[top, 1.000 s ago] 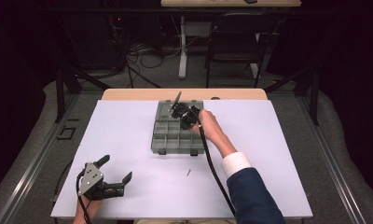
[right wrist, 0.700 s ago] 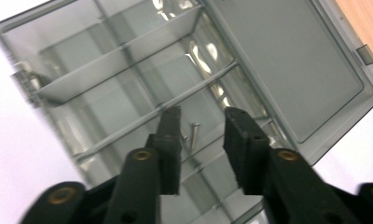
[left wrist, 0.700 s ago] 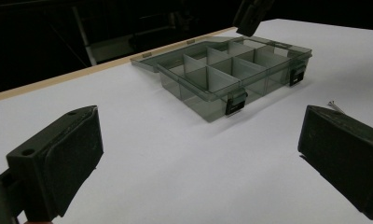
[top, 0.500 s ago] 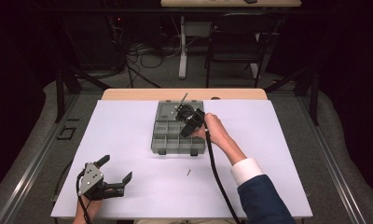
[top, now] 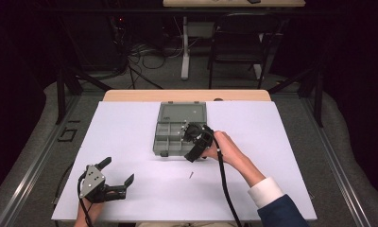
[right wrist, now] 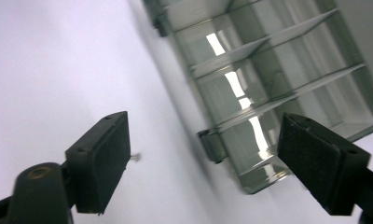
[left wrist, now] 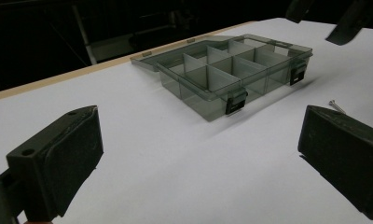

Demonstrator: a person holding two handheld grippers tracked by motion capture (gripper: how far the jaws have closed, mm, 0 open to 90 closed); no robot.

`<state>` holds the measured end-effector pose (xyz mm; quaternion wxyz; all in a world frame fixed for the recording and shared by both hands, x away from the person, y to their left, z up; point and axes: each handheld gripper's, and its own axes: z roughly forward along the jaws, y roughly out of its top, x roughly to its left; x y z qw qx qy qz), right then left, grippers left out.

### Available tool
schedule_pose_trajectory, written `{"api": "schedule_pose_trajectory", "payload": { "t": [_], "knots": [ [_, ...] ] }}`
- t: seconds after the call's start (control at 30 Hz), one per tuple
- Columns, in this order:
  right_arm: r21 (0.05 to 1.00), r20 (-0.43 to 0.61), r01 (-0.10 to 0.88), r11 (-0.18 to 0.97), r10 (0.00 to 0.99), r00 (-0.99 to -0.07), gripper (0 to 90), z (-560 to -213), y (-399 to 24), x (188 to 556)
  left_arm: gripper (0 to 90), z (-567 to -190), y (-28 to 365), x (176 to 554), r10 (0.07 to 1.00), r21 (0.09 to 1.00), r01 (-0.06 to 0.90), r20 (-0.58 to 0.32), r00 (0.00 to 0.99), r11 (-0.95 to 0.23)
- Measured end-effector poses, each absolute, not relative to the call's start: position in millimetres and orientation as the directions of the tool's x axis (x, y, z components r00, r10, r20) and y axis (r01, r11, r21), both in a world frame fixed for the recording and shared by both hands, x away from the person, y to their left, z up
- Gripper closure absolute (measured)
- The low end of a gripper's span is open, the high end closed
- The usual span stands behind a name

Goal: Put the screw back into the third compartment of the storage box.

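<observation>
The room is dark — black walls or curtains close in at the left and right of the frame. A grey floor (top: pixel 40 137) runs around the table (top: pixel 281 142), which has a white top and a wooden far edge. At upper centre a black chair (top: pixel 236 45) stands beside a white desk leg (top: pixel 184 47), with tangled cables (top: pixel 144 54) on the floor at its left — the desk top shows pale at the upper edge.

Dark lab: cable tangle (top: pixel 144 59), white worktable (top: pixel 281 142)
</observation>
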<state>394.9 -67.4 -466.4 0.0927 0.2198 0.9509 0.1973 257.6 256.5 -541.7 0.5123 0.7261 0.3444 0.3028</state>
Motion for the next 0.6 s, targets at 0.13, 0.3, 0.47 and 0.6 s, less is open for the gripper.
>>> {"api": "schedule_pose_trajectory", "payload": {
  "t": [0.13,0.3,0.47,0.6],
  "knots": [
    [0.427,-0.078,0.356,0.832,0.425,-0.902,15.1,-470,-68,381,0.0,-542,256,258,0.809,0.952,0.190,0.088,0.581,-0.240],
    [0.442,-0.077,0.334,0.833,0.406,-0.911,20.0,-477,-67,369,0.0,-542,256,258,0.809,0.952,0.190,0.086,0.581,-0.238],
    [0.428,-0.081,0.316,0.846,0.385,-0.919,34.6,-490,-66,362,0.0,-542,255,257,0.808,0.952,0.188,0.091,0.582,-0.242],
    [0.413,-0.068,0.306,0.858,0.364,-0.929,47.4,-505,-63,361,0.0,-542,256,258,0.810,0.951,0.189,0.091,0.580,-0.243]
  ]
}}
